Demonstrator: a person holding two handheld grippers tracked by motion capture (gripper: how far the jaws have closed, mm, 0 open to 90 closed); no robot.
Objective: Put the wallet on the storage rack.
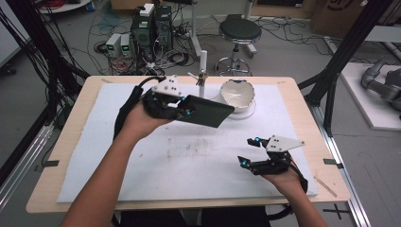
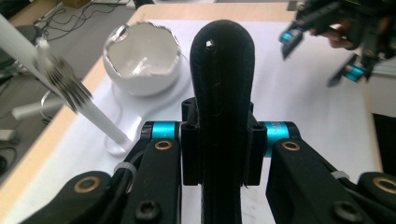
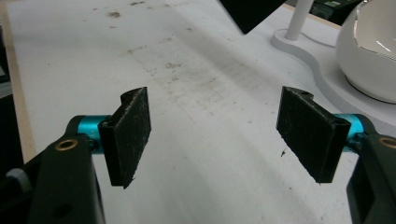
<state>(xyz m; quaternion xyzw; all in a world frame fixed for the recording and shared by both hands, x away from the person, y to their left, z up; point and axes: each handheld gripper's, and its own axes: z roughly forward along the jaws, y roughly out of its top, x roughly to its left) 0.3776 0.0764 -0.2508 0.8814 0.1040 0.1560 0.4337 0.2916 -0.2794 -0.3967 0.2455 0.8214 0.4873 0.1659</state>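
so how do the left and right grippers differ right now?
The left gripper is shut on a flat black case, held raised near the white bowl; the right gripper is open and holds nothing. In the right gripper view its fingers stand wide apart over the white mat; in the left gripper view the fingers clamp the case from both sides. Both have black frames and blue fittings.

Left forearm reaching up from the bottom left of the frame, left gripper [image 1: 182, 108] raised at upper centre, its fingers [image 2: 190, 154] clamped together, right gripper [image 1: 249, 152] low at lower right, its fingers [image 3: 128, 133] spread wide apart
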